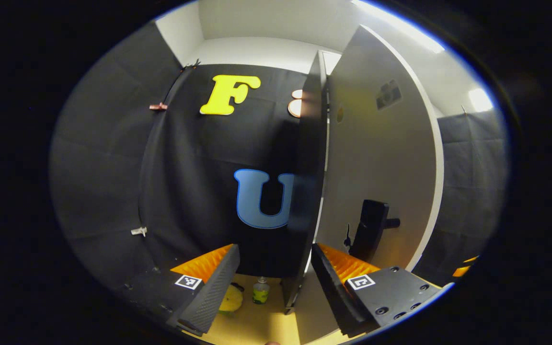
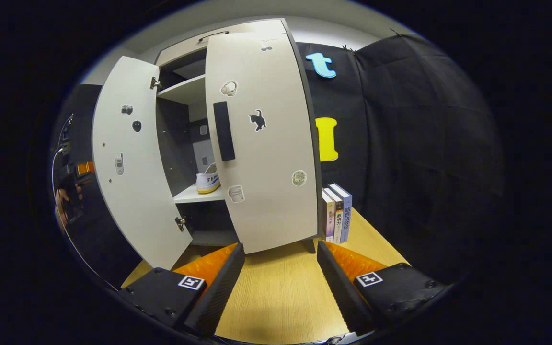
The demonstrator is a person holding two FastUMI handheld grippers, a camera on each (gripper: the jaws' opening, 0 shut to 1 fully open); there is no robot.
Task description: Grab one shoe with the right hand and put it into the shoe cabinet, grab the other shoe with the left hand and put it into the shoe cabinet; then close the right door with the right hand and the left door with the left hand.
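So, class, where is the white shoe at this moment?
In the right gripper view the white shoe sits on a shelf inside the cabinet, seen in the gap between the open left door and the right door.

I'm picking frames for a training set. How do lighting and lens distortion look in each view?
Left gripper view: dim overall, ceiling lights blown out at upper right, the cabinet door evenly grey and bowed by the fisheye. Right gripper view: evenly lit and sharp, the right door curves strongly, the shoe sits in shade inside the cabinet.

White shoe on cabinet shelf
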